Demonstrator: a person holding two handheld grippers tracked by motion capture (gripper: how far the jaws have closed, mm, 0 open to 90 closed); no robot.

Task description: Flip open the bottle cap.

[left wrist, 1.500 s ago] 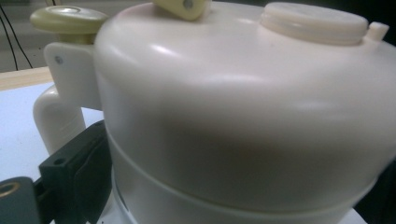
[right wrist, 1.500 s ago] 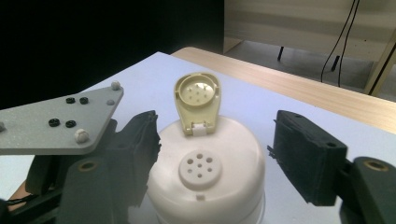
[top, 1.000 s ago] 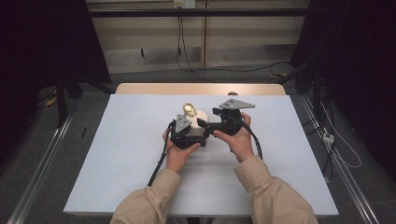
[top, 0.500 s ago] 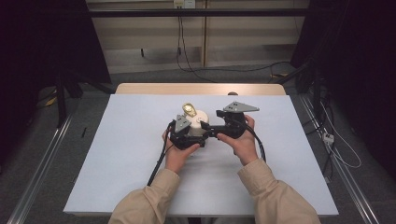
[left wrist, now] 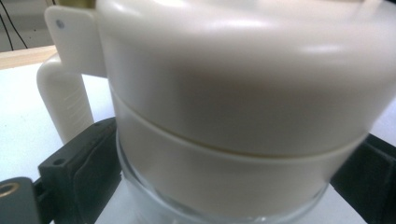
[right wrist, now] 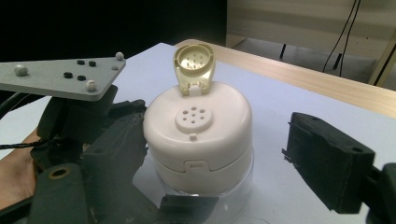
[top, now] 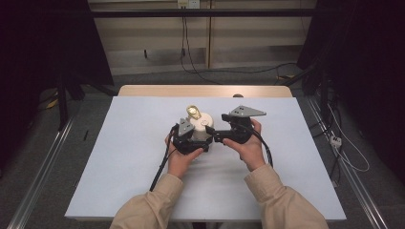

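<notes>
A cream-lidded jar (top: 204, 125) with a clear glass base stands mid-table, its flip cap (right wrist: 194, 63) hinged up over the pour holes (right wrist: 194, 118). My left gripper (top: 197, 139) is shut on the jar; in the left gripper view the jar's lid (left wrist: 243, 93) sits between the two black jaws of my left gripper (left wrist: 219, 182). My right gripper (top: 216, 133) comes in from the right and is open. In the right gripper view the jar (right wrist: 198, 140) stands between the wide-apart jaws of my right gripper (right wrist: 215, 158), with a gap on the right side.
The white table cover (top: 119, 167) has free room on all sides of the jar. A wooden edge (top: 205, 90) runs along the table's far side. Cables (top: 157, 171) trail from the grippers toward the person. The left gripper's grey plate (right wrist: 60, 77) shows beside the jar.
The right gripper has drifted a little nearer the person, staying beside the jar. The left gripper and the jar have held still.
</notes>
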